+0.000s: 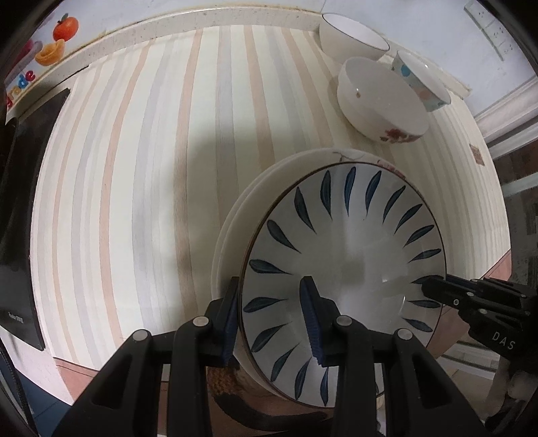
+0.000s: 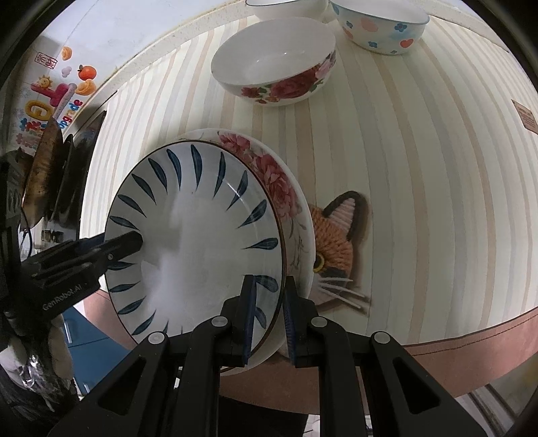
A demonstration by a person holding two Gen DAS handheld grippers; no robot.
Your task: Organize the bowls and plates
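A blue-leaf plate [image 1: 346, 248] [image 2: 195, 228] rests on a rose-patterned white plate [image 2: 289, 188] [image 1: 235, 215] near the table's front edge. My left gripper [image 1: 272, 316] is shut on the left rim of the blue-leaf plate, one finger under, one inside. My right gripper [image 2: 269, 316] is shut on its right rim. Each gripper shows in the other's view, the right one [image 1: 447, 292] and the left one [image 2: 111, 248]. Three bowls stand at the back: a rose bowl [image 1: 380, 101] [image 2: 275, 64], a heart-and-flower bowl [image 1: 423, 80] [image 2: 383, 23] and a plain white bowl [image 1: 349, 37].
The striped tablecloth [image 1: 151, 168] covers the table. A woven cat coaster [image 2: 336, 242] lies under the right side of the plate stack. A black stove [image 1: 20, 208] with a dark pan [image 2: 43, 168] sits to the left. The wall carries stickers [image 1: 60, 37].
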